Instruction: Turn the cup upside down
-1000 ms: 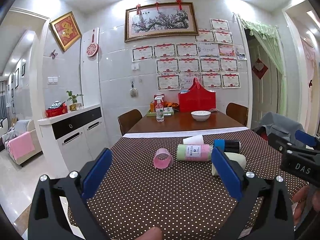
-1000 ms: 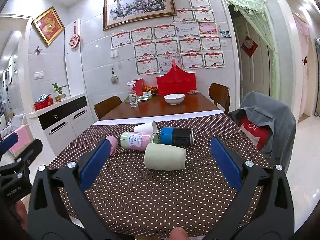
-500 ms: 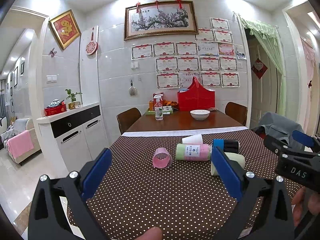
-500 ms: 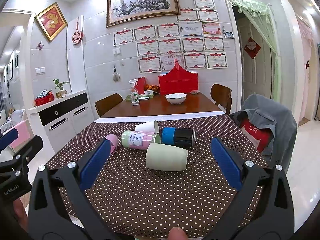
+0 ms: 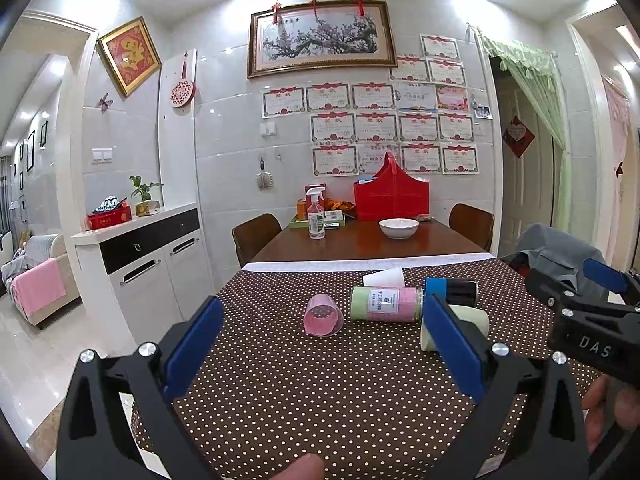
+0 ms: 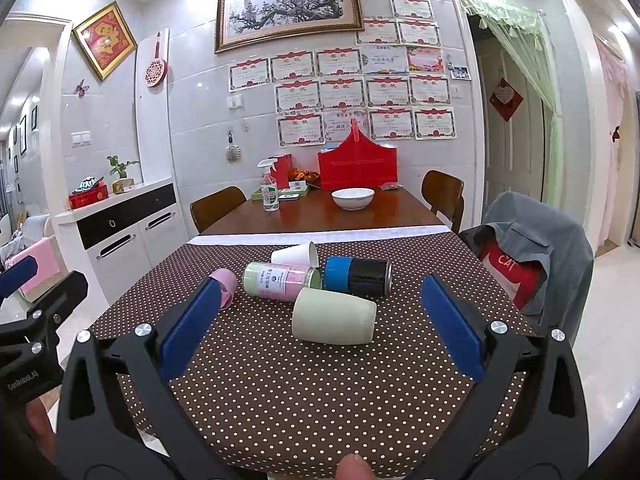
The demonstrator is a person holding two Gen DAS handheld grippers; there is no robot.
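Observation:
Several cups lie on their sides on the dotted brown tablecloth (image 6: pixel 320 392). A pale green cup (image 6: pixel 334 316) lies nearest, between the open fingers of my right gripper (image 6: pixel 320 328) but farther off. Behind it lie a green-and-pink cup (image 6: pixel 280 282), a blue-and-black cup (image 6: pixel 356 276), a white paper cup (image 6: pixel 294 255) and a pink cup (image 6: pixel 224 284). In the left wrist view the pink cup (image 5: pixel 323 315) faces me with its mouth, ahead of my open, empty left gripper (image 5: pixel 320 344). The pale green cup (image 5: pixel 476 320) is partly hidden by the right finger.
Beyond the cloth is a bare wooden table with a white bowl (image 6: pixel 353 198), a spray bottle (image 6: pixel 269 190) and a red bag (image 6: pixel 358 168). Chairs stand around; one with a grey jacket (image 6: pixel 532 248) is at the right. A white cabinet (image 6: pixel 120 232) stands at the left.
Both grippers have drifted slightly and stay open. The cups have not moved.

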